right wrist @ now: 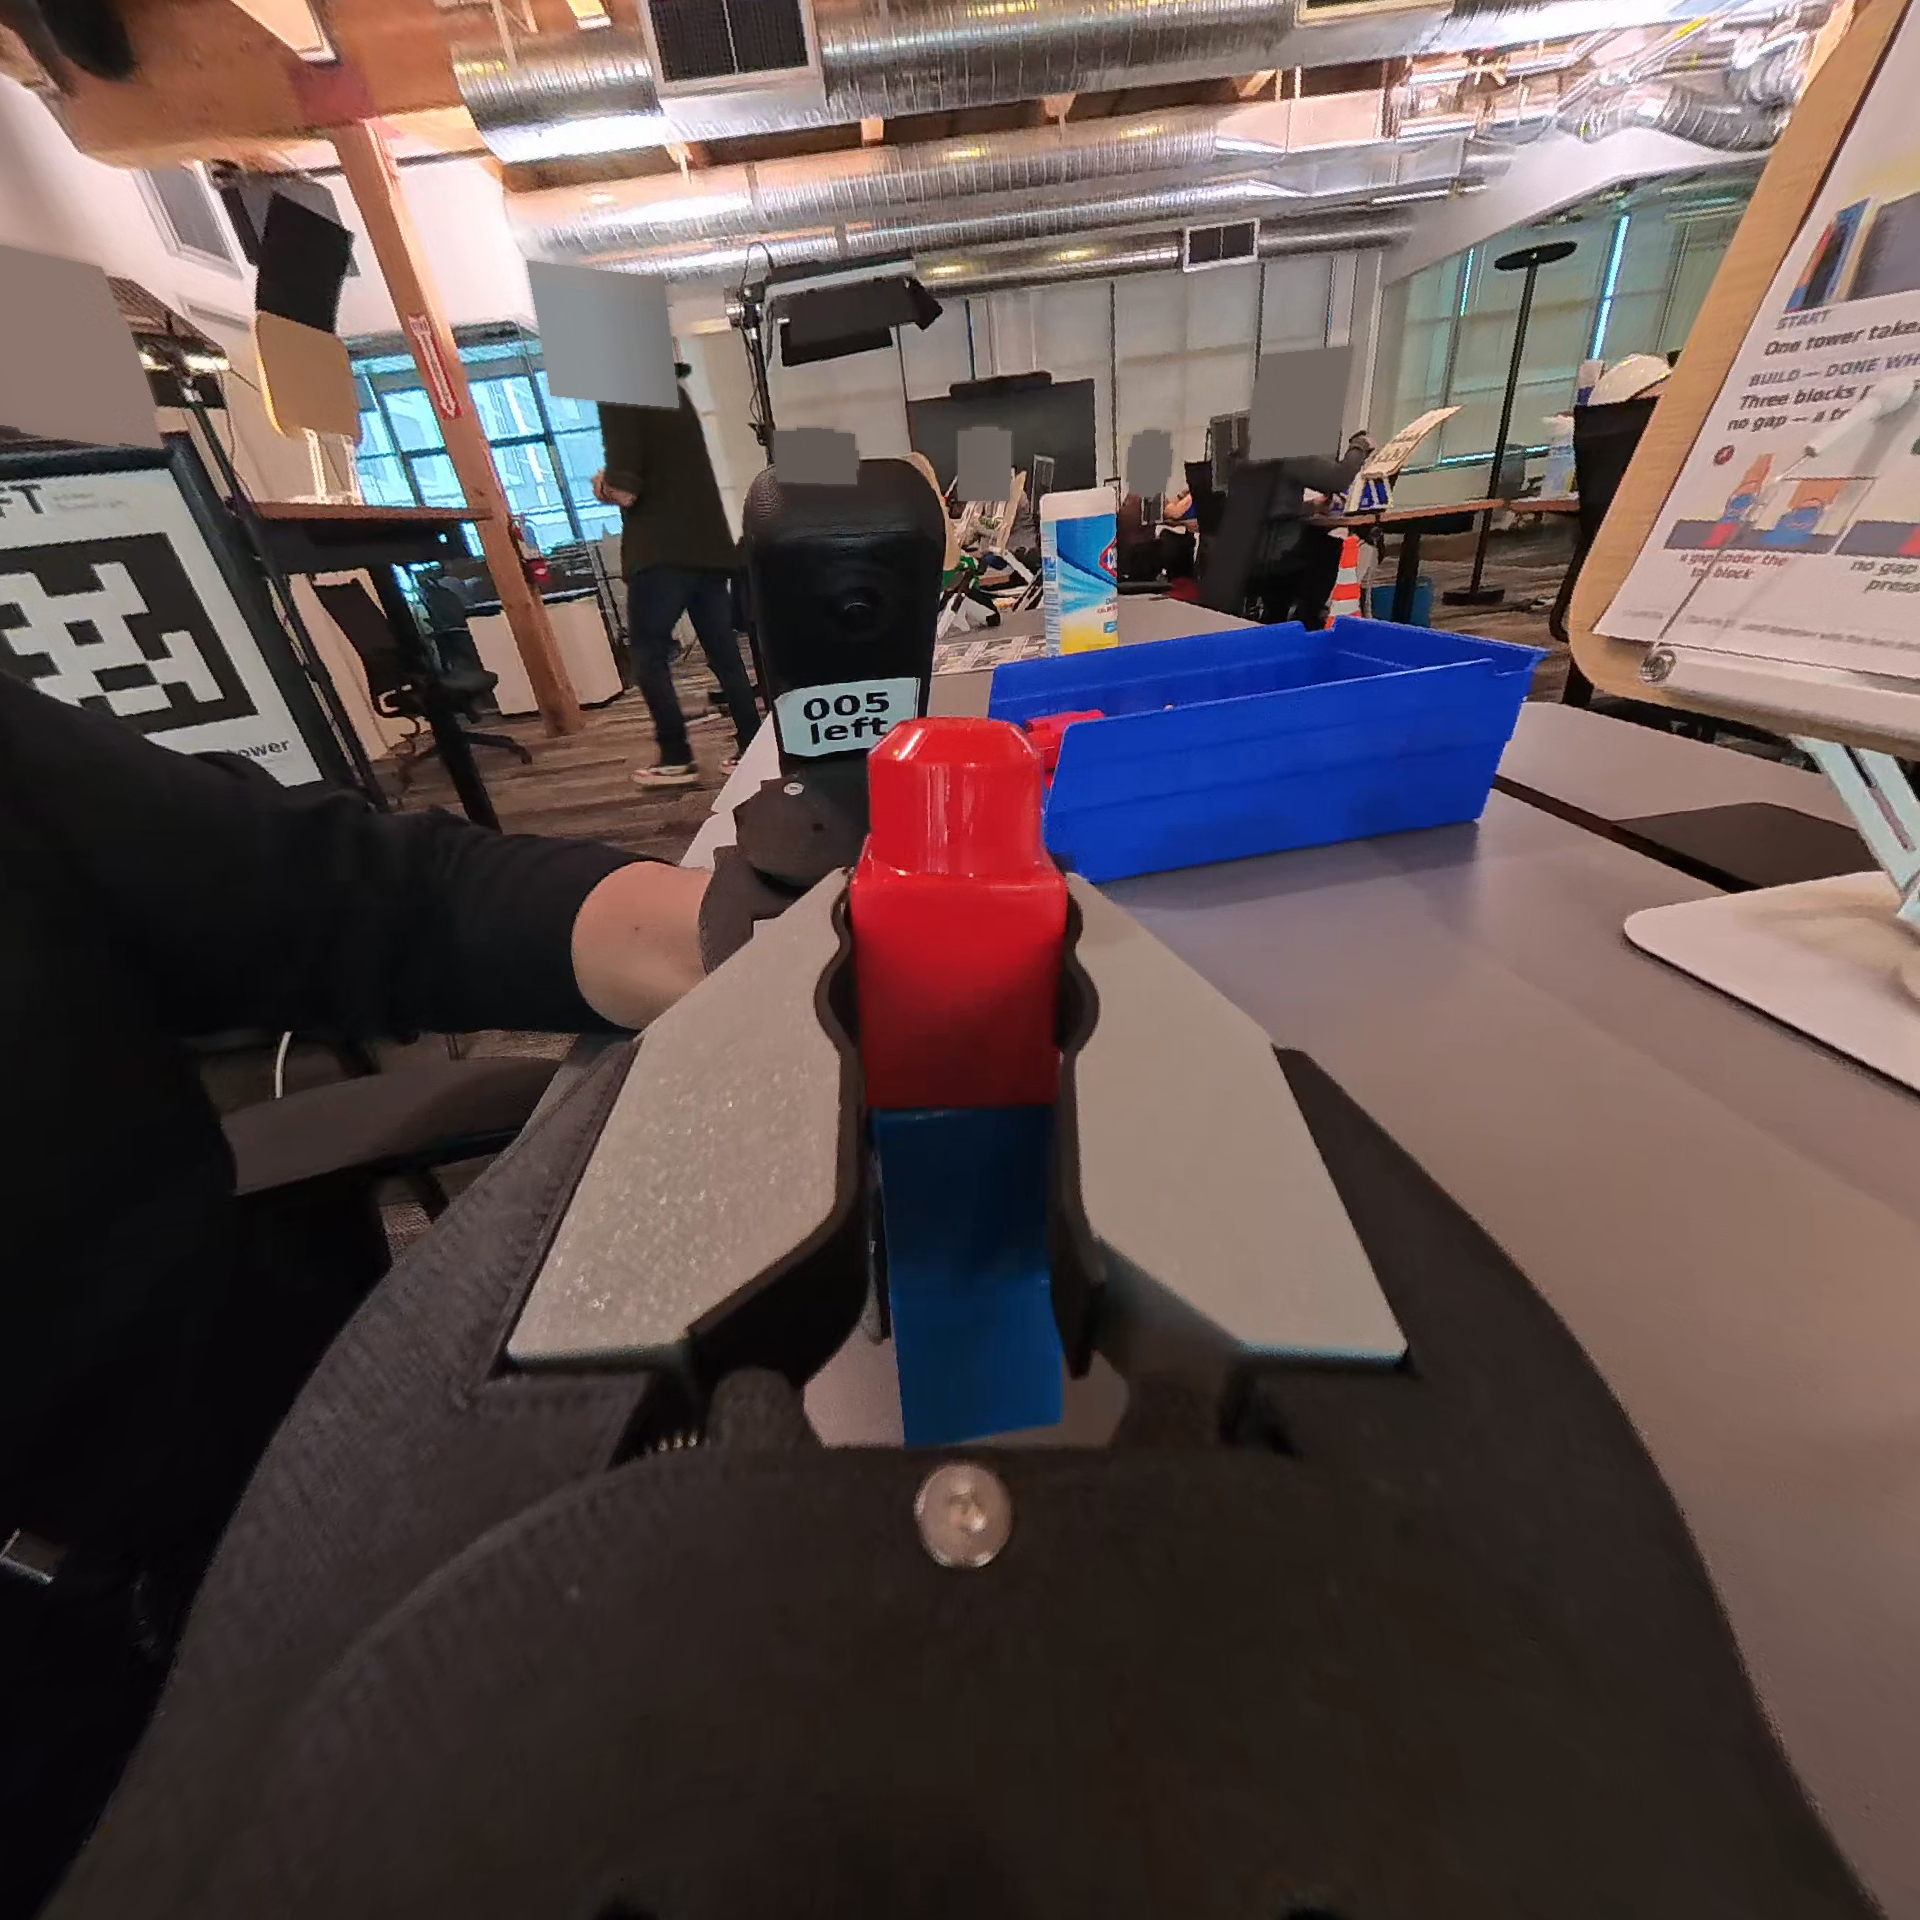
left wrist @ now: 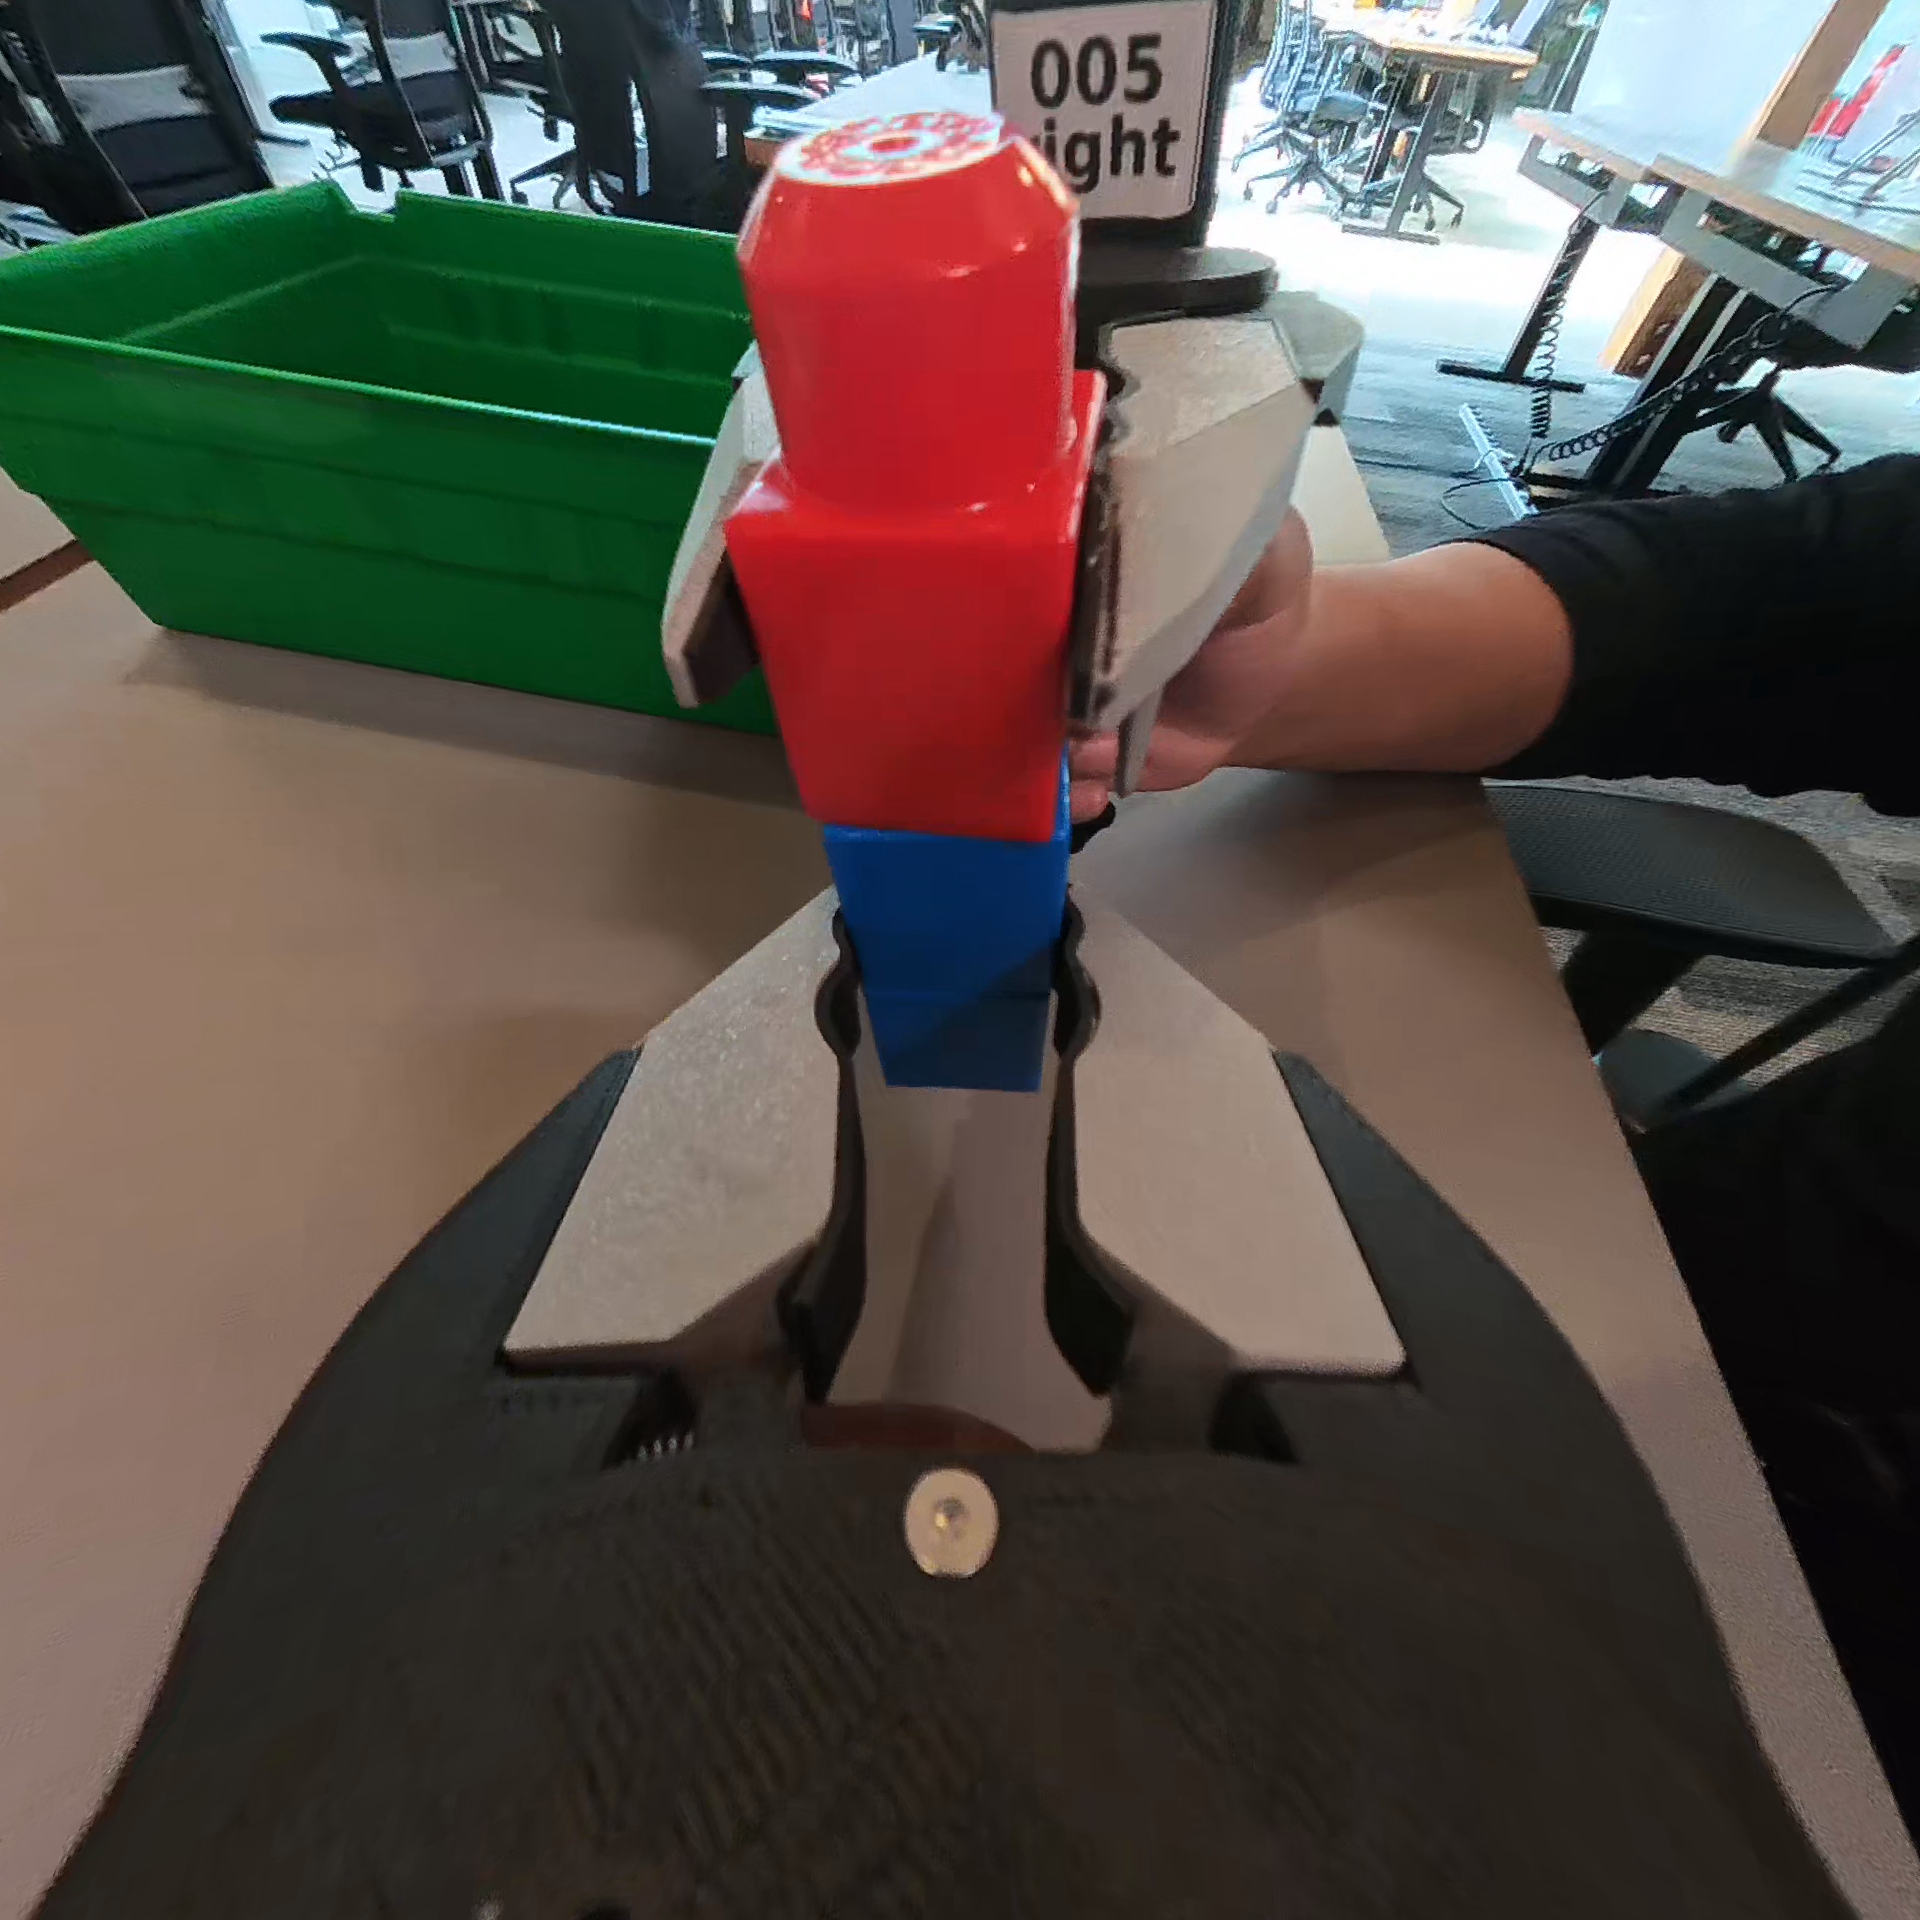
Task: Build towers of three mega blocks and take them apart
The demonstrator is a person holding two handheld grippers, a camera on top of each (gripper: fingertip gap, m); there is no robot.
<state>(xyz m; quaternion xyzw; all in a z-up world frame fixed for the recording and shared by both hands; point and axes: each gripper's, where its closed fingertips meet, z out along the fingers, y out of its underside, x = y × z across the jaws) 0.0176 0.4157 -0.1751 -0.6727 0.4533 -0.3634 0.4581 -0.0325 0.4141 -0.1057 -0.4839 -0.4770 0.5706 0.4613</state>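
Red block (left wrist: 914, 623) is gripped by the right gripper (right wrist: 961, 977), pads pressed to both sides, and is seated on the blue block (left wrist: 951, 935), which is clamped in the left gripper (left wrist: 956, 987). Below it a second blue piece seems joined, though the seam is poorly seen. Stack is held in the air above the table (left wrist: 364, 987). Green bin (left wrist: 364, 436) and blue bin (right wrist: 1278, 748) are set apart. Whether building or dismantling is under way cannot be told; separation is judged outstanding.

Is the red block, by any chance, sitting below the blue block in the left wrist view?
No, the red block sits on top of the blue block.
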